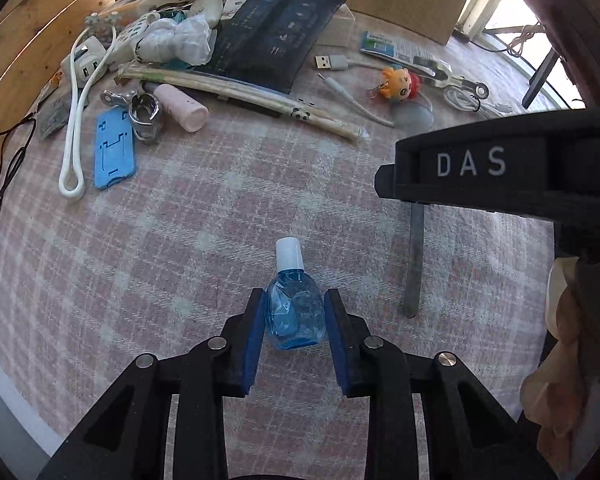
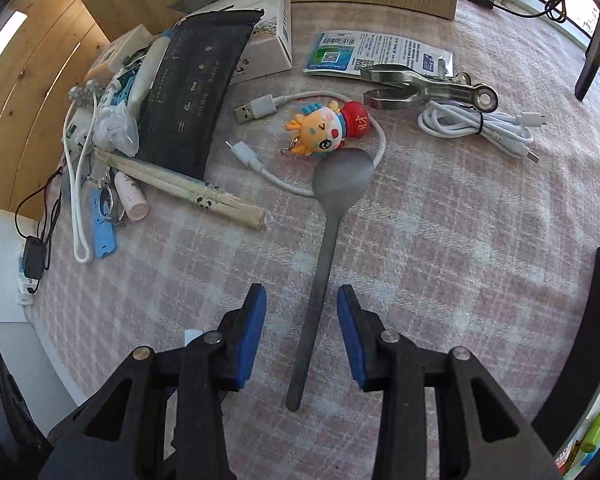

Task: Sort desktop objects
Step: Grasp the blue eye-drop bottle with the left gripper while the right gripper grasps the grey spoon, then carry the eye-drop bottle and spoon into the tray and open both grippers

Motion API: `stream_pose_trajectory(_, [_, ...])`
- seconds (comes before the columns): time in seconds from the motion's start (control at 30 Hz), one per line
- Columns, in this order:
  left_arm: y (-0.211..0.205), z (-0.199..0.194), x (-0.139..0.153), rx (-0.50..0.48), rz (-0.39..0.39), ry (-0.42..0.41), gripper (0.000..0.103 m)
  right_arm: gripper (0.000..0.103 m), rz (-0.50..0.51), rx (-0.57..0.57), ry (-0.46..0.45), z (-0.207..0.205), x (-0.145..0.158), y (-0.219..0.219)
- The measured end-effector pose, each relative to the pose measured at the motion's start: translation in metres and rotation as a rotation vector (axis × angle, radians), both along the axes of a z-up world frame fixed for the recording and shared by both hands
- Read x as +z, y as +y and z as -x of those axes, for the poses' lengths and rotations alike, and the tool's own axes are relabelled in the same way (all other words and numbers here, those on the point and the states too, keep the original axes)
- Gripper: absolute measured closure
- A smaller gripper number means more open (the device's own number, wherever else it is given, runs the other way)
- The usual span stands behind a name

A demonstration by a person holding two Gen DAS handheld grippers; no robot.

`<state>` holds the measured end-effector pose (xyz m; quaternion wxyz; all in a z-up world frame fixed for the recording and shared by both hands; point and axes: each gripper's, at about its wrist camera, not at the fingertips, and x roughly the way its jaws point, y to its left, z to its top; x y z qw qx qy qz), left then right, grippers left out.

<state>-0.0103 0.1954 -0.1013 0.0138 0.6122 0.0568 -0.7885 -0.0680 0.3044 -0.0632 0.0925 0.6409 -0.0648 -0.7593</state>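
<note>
L gripper (image 1: 295, 320): pointing steeply down at the pink plaid cloth (image 1: 172, 248). Small blue bottle (image 1: 296, 312) w/ white cap (image 1: 288, 254) lies on the cloth right between the blue pads (image 1: 254, 344); cap end points away from the gripper. Both pads meet the bottle's sides near its widest part. Jaws about half closed, clamped on the bottle body.

R gripper (image 2: 301, 332): also aimed steeply down. Jaws part open, nothing gripped. Grey spoon (image 2: 324, 240) lies flat on the cloth, handle running through the gap between the pads, nearer the right-hand pad in frame but touching neither. Handle tip sits back toward the gripper body; bowl lies ahead, well past the fingertips, just beside the orange toy figure (image 2: 324, 130).

In L view, R gripper body shows at the right edge, w/ the spoon handle beneath it and the holder's hand (image 1: 560, 360) below.

Rest of the clutter is at the far side, well apart from both grippers: chopsticks in panda wrapper (image 2: 188, 188), dark pouch (image 2: 196, 92), white USB cable (image 2: 260, 108), metal tongs (image 2: 424, 86), coiled white cable (image 2: 480, 124), blue plastic piece (image 1: 114, 152), pink tube (image 1: 182, 106).
</note>
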Motion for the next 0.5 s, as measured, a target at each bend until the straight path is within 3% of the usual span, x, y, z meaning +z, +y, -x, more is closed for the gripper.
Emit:
stream_pose_trajectory(0.1, [-0.004, -0.002, 0.001, 0.005, -0.008, 0.006, 0.076, 0.076, -0.048, 0.022, 0.019, 0.0, -0.001, -0.006])
stream_pose_trajectory(0.13, [-0.004, -0.003, 0.001, 0.007, -0.001, 0.008, 0.076, 0.087, -0.067, 0.021, 0.026, -0.001, -0.002, -0.005])
stream_pose_trajectory(0.17, [-0.005, -0.004, 0.001, 0.008, -0.003, 0.011, 0.076, 0.092, -0.065, 0.024, 0.028, -0.002, -0.003, -0.003])
stream_pose_trajectory(0.5, [0.0, -0.023, 0.007, 0.011, -0.028, 0.025, 0.076, 0.095, 0.076, -0.011, -0.008, -0.042, -0.007, 0.037])
